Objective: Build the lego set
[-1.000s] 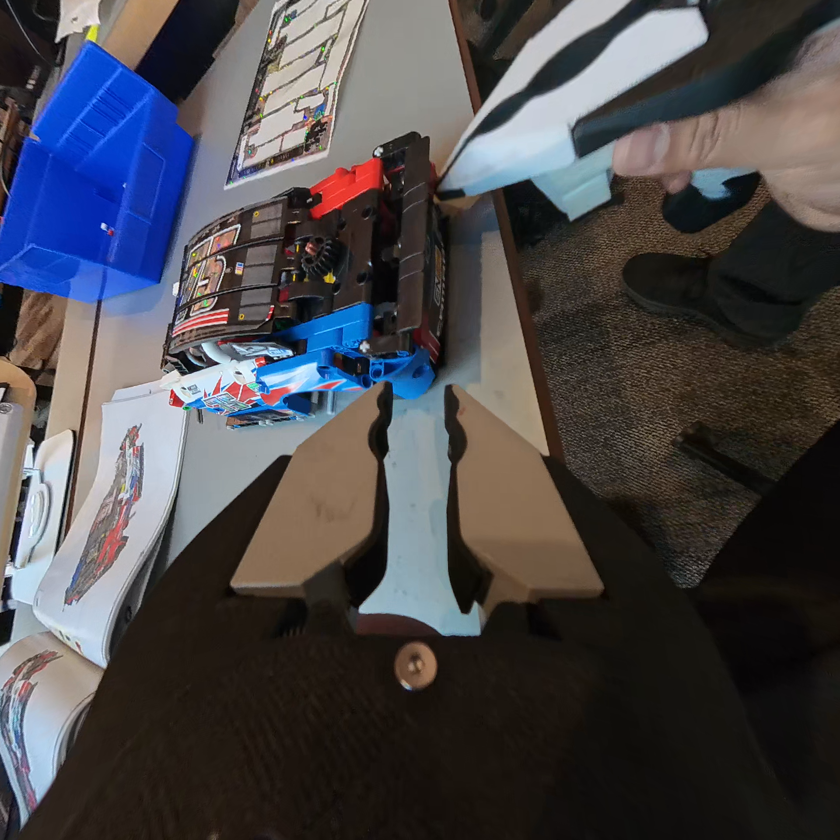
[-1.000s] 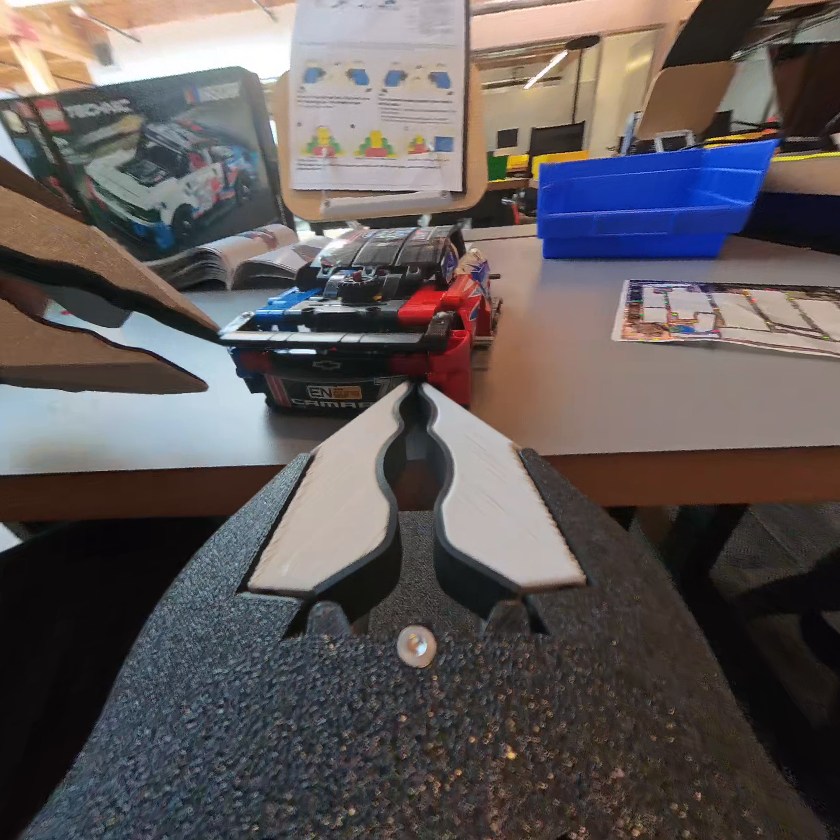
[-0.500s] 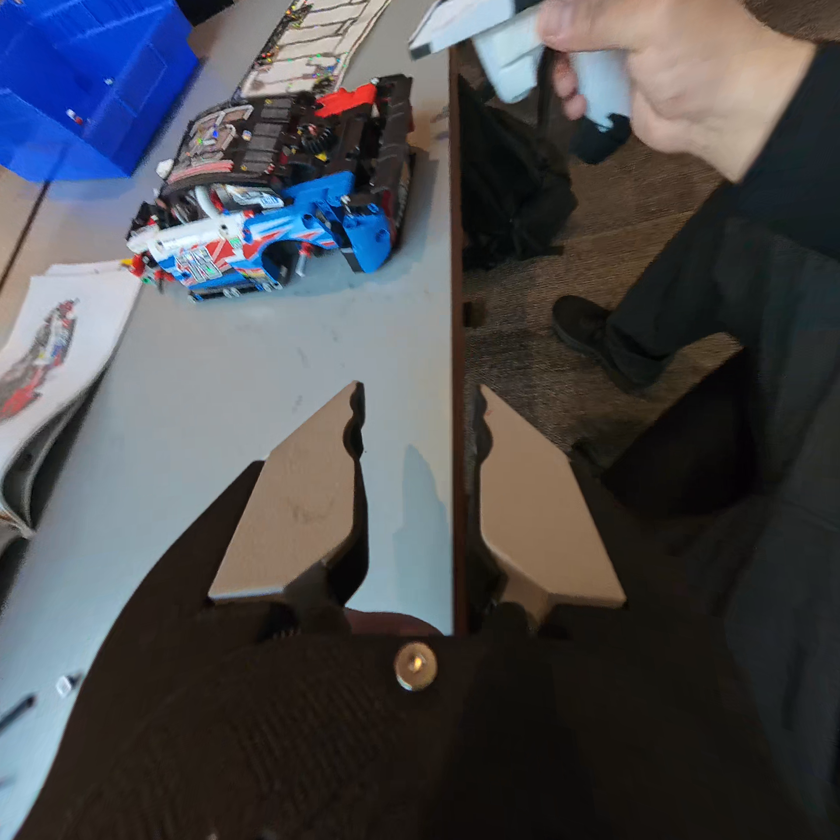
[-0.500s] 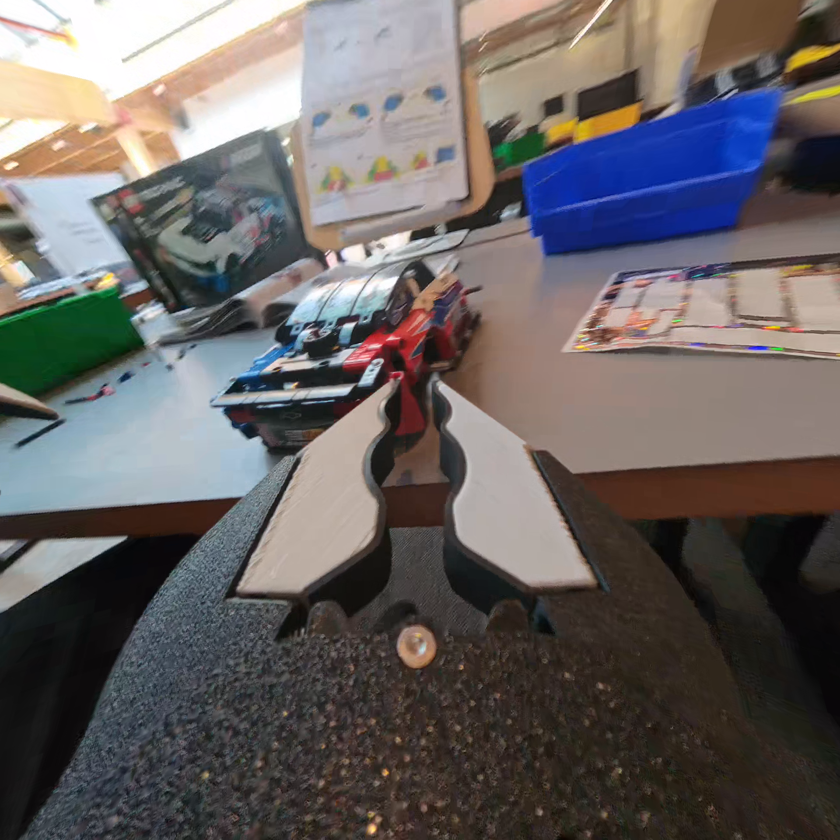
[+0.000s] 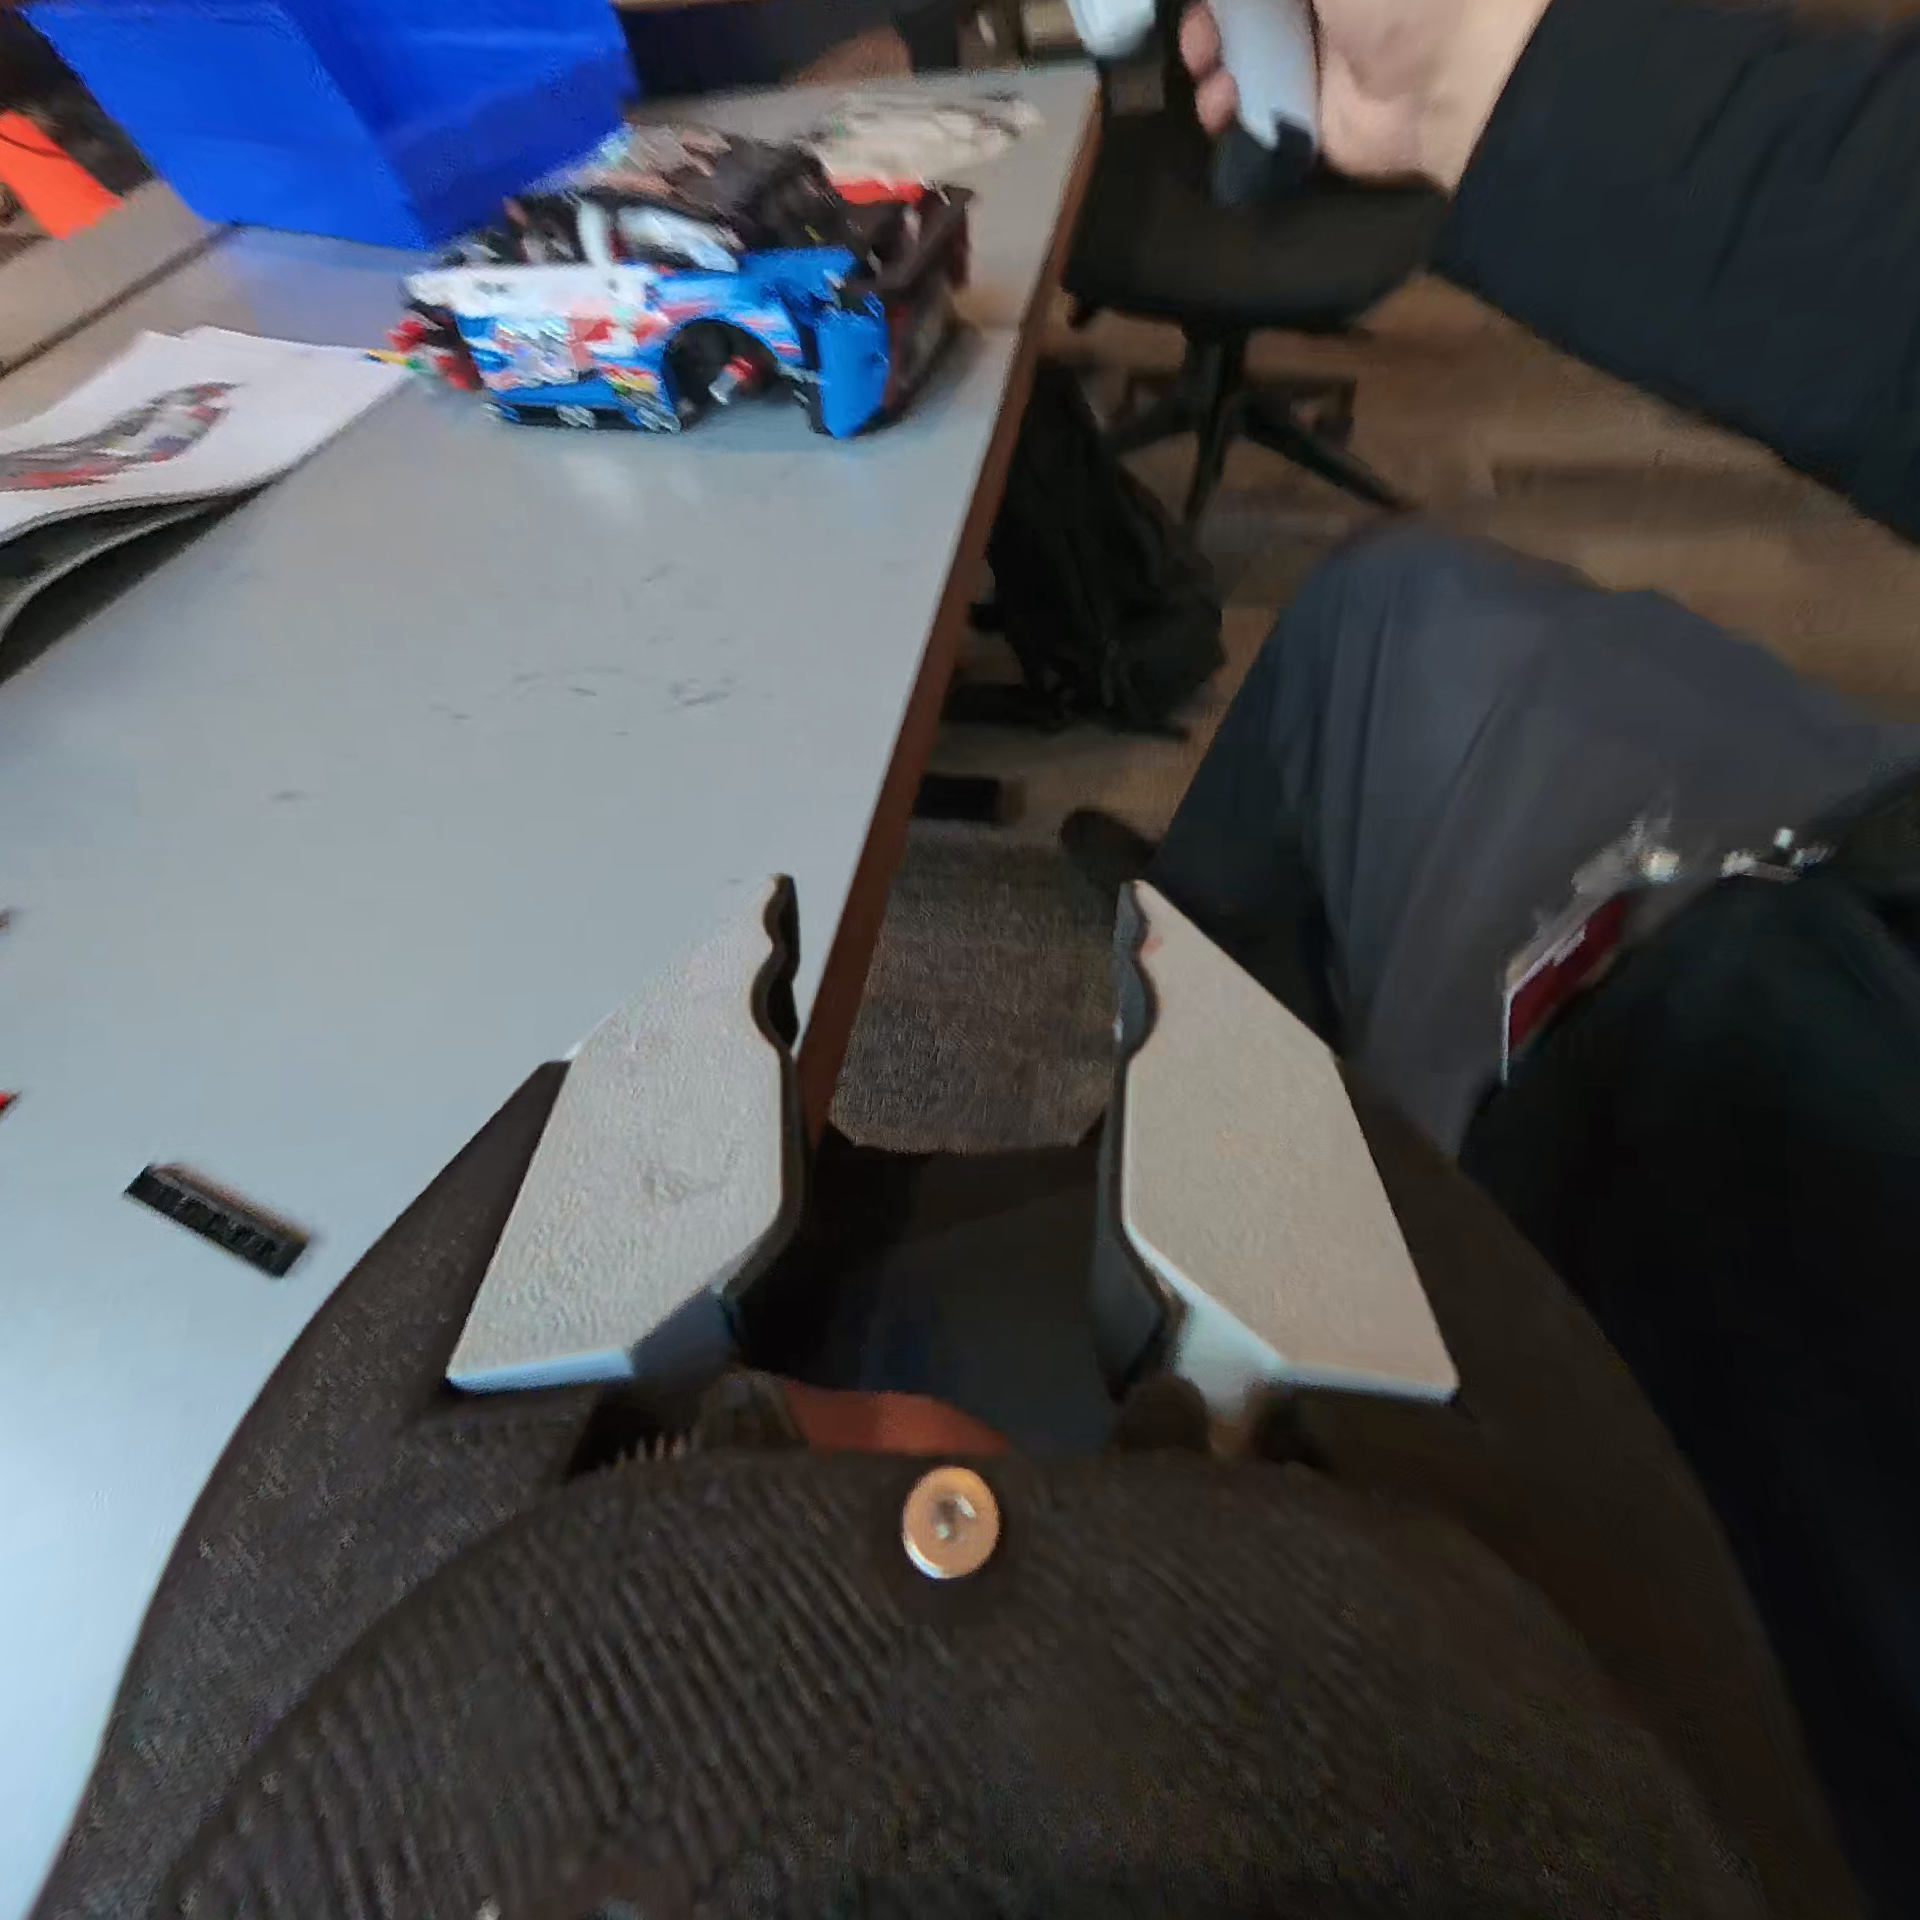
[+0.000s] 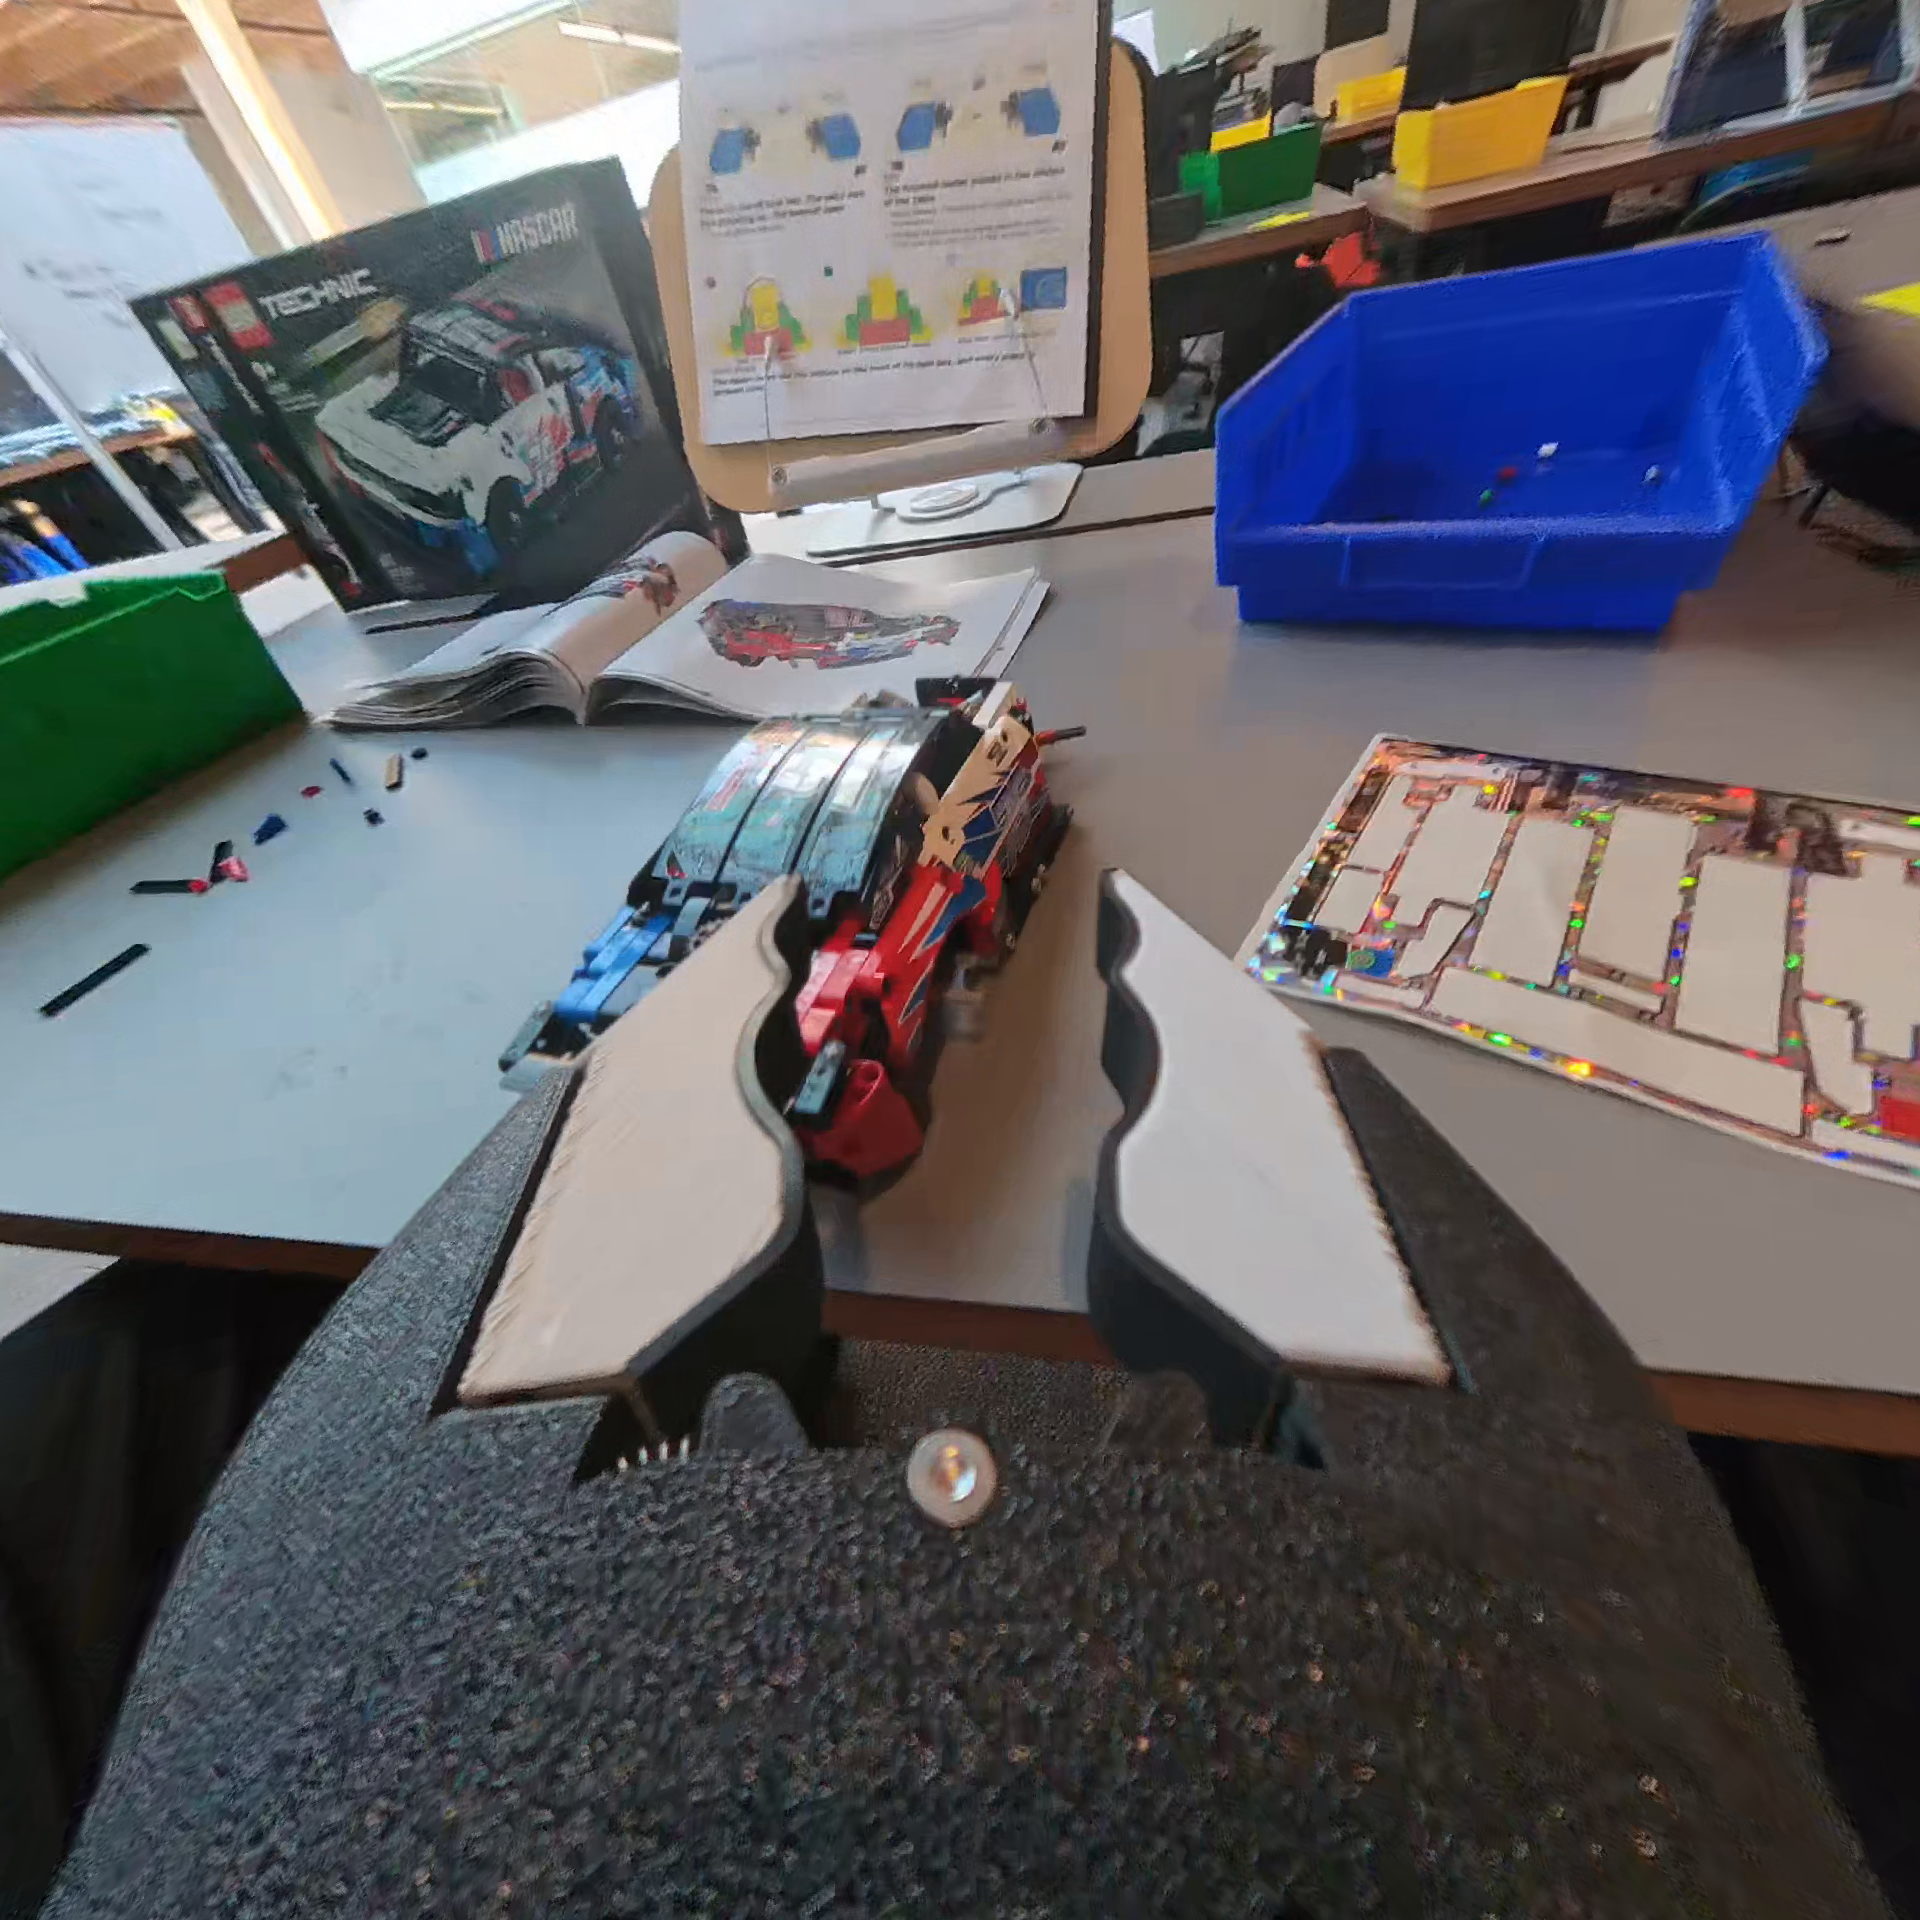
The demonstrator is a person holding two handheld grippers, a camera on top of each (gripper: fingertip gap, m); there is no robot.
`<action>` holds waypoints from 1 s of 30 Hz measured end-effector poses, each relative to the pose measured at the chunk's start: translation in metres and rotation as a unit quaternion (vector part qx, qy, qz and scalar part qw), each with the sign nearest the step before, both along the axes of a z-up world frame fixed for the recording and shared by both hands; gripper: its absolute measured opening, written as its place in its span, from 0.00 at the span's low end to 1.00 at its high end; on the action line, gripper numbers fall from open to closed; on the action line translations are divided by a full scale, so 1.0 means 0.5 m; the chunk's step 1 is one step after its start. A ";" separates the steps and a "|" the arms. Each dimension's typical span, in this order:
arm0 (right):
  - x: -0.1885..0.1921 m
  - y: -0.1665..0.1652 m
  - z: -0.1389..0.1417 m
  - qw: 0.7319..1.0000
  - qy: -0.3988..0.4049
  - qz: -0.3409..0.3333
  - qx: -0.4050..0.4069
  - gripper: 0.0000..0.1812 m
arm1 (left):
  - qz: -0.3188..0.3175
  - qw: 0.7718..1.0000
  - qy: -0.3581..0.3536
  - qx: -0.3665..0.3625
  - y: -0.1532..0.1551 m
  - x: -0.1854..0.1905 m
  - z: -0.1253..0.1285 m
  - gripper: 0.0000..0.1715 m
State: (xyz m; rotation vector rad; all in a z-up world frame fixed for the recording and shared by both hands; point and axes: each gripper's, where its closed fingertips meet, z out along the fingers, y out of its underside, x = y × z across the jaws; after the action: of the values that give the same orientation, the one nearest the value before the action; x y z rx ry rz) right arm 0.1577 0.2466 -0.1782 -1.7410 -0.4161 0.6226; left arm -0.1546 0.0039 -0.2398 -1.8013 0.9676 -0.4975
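We see both jaws released, empty: right gripper [image 6: 940,904] with studded plastic lego car [image 6: 831,914] just ahead, left gripper [image 5: 956,909] straddling smooth grey desk [image 5: 416,727] edge.

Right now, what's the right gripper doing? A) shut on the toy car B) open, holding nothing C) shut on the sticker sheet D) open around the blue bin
B: the right gripper has its jaws spread wide with nothing between them, and the toy car sits on the table beyond the fingertips, not clamped.
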 end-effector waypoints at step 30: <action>-0.187 0.187 0.010 0.952 -0.037 0.280 -0.115 0.37 | 0.108 0.993 -0.050 -0.017 0.287 0.097 0.075 0.35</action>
State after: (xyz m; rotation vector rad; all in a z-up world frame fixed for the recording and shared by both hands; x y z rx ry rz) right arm 0.0643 0.3399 -0.1731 -1.8764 -0.9394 1.0435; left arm -0.1061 0.1476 -0.2022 -1.8668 0.6887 -0.4656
